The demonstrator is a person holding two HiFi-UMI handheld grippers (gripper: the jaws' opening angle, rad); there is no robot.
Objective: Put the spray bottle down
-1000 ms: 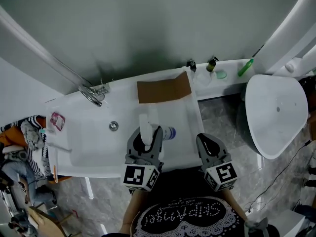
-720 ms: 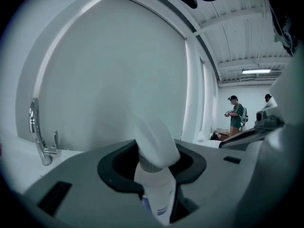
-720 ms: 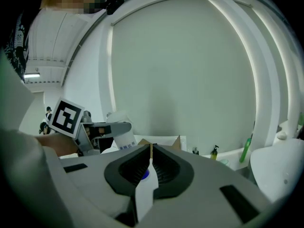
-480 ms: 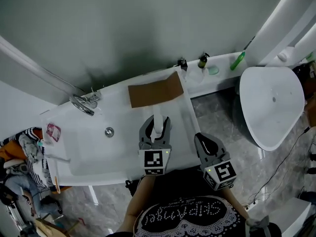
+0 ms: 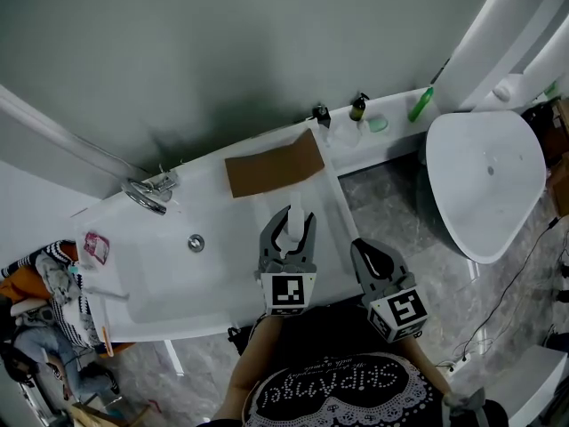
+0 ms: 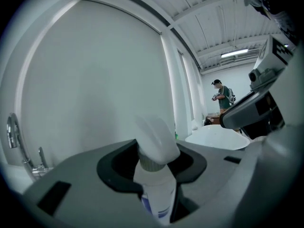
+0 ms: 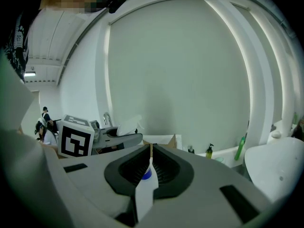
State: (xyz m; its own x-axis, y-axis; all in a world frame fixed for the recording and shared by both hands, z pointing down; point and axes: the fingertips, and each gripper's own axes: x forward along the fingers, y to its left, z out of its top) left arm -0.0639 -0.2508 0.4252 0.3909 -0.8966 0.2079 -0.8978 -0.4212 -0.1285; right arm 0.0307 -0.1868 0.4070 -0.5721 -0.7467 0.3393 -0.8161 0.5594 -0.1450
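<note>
Head view: at frame centre, the left tool [image 5: 292, 222] holds the upright spray bottle [image 5: 294, 208] by its neck above the white bathtub's rim [image 5: 331, 238], jaws just opening; the right tool [image 5: 366, 249], lower right, has its jaws together.

White tub [image 5: 160, 278], faucet [image 5: 147, 194] on its far rim, drain [image 5: 196, 243] in its bottom, cardboard sheet [image 5: 273, 164] flat at its right end. Ledge [image 5: 398, 118] beyond carries, in a row, a dark bottle [image 5: 321, 114], pump bottle [image 5: 358, 108], green dish [image 5: 378, 124] and green bottle [image 5: 420, 105]. White basin [image 5: 484, 181] stands right on the marble floor [image 5: 391, 207]; clothes heap [image 5: 53, 278] at the tub's left end.
</note>
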